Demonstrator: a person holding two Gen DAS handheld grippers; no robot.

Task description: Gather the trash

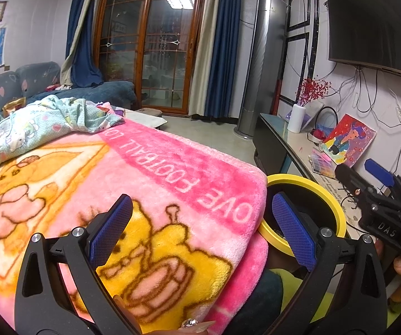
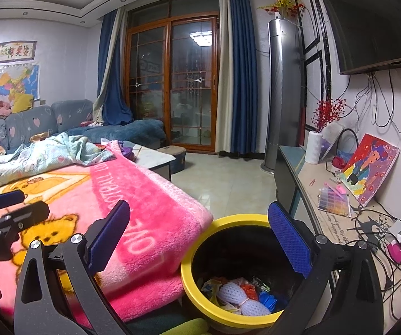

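A yellow-rimmed black trash bin stands beside the pink blanket's corner; it also shows in the left wrist view. Inside lie a white foam net, wrappers and blue and red scraps. My right gripper is open and empty, hovering above the bin's near rim. My left gripper is open and empty over the blanket's front corner, left of the bin. The right gripper shows in the left wrist view; the left gripper shows at the left edge of the right wrist view.
A pink cartoon blanket covers the table, with a crumpled pale-blue cloth at its far end. A TV console with a painting, vase, cables and tape stands right. A sofa sits behind.
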